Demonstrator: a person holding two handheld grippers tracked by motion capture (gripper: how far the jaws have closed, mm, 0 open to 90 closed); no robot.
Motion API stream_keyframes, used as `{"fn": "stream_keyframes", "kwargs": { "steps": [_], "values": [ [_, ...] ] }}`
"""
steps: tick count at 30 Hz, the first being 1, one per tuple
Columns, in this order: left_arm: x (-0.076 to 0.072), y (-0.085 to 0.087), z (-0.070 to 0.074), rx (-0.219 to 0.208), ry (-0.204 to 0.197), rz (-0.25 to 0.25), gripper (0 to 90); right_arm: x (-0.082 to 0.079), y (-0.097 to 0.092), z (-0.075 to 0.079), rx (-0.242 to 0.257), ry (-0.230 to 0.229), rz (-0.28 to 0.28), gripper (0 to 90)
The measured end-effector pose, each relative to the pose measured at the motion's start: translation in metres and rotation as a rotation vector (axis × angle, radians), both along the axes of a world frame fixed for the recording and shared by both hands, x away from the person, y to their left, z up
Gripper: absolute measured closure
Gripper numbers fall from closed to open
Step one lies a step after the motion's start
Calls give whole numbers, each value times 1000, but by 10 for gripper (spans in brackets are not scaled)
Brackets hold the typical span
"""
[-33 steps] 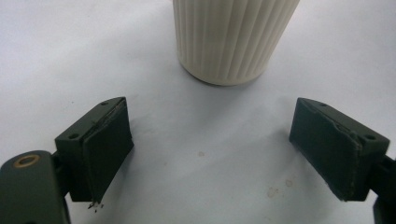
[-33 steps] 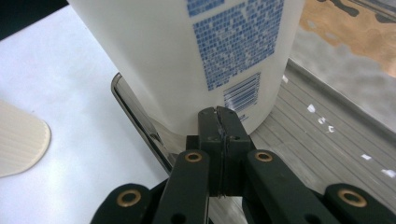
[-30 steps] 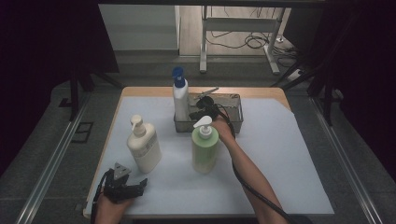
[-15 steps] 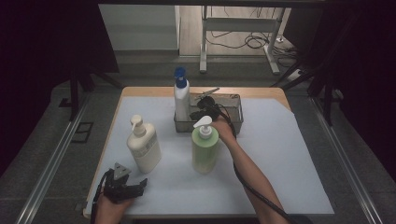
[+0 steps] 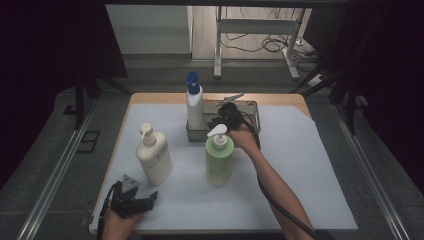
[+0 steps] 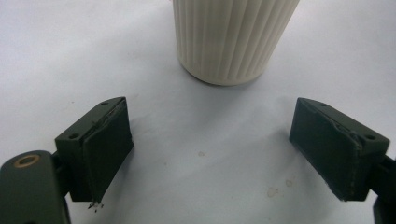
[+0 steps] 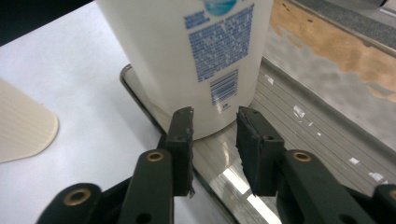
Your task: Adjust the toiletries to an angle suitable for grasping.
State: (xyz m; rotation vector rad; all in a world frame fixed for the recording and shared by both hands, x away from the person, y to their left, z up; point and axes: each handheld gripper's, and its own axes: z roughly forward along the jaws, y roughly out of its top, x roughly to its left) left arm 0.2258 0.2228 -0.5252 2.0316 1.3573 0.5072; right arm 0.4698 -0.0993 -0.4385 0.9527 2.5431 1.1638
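Table, white-covered with a wooden far edge, took up the middle of the high view. On it, just above frame centre, sat a shallow rectangular metal tray, long side running left to right across the picture. A tall white plastic bottle with a blue pump top stood upright in the tray's left end, long axis vertical, pump at top; in the right gripper view its printed back label and barcode faced the camera.

The right gripper lay just right of that bottle, over the tray, pointing toward the upper left of the high view. In its own view the gripper had its jaws a small way apart, having just been opening, with nothing between the pads; the bottle's base stood right beyond the tips, whether touching I could not tell.

A green translucent pump bottle stood upright at centre frame, near the right hand. A cream ribbed pump bottle stood upright at lower left. The left gripper rested at the bottom left edge, jaws wide apart and empty, the cream bottle's base near ahead.
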Motion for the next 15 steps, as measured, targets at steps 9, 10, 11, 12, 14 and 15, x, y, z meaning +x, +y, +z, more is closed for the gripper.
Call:
{"fn": "stream_keyframes", "kwargs": {
  "steps": [9, 10, 11, 12, 14, 15],
  "values": [
    [0, 0, 0, -1, -2, 1, 126, -11, -8, 14, 4, -20, 9, 478],
    [0, 0, 0, -1, -2, 1, 125, -12, -9, 15, 5, -21, 13, 464],
    [0, 0, 0, -1, -2, 1, 125, -14, -11, 16, 6, -16, 18, 448],
    [0, 0, 0, -1, -2, 1, 125, -15, -11, 17, 2, -16, 18, 435],
    [0, 0, 0, -1, -2, 1, 125, -18, -14, 18, -3, -32, 19, 408],
    [0, 0, 0, -1, -2, 1, 125, -19, -15, 19, -3, -33, 19, 395]
  ]
}}
